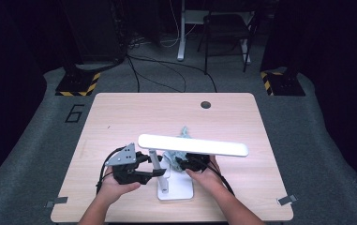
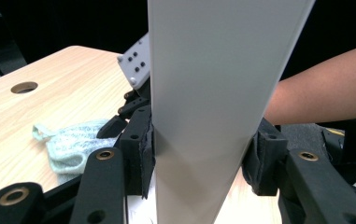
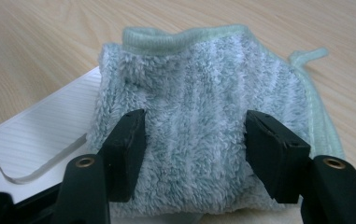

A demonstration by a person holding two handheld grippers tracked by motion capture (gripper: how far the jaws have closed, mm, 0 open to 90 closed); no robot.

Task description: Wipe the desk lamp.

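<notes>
Left gripper [image 2: 199, 172]: clamped on the lamp [image 1: 192, 145] stem.
Right gripper [image 3: 196, 149]: jaws apart, straddling the cloth [image 3: 203, 107].
Cloth: on the lamp base [image 3: 40, 135], table [image 1: 120, 112] behind.

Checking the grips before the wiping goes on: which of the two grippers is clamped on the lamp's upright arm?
The left gripper: its pads press both sides of the white lamp arm. The right gripper stands open at the pale green cloth.

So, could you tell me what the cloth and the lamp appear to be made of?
Cloth: soft terry or microfibre, pale green, judging by its fluffy pile and stitched hem. Lamp: probably matte white plastic; its upright looks smooth and even, and its base shows fine ribbing. Painted metal cannot be ruled out.
</notes>
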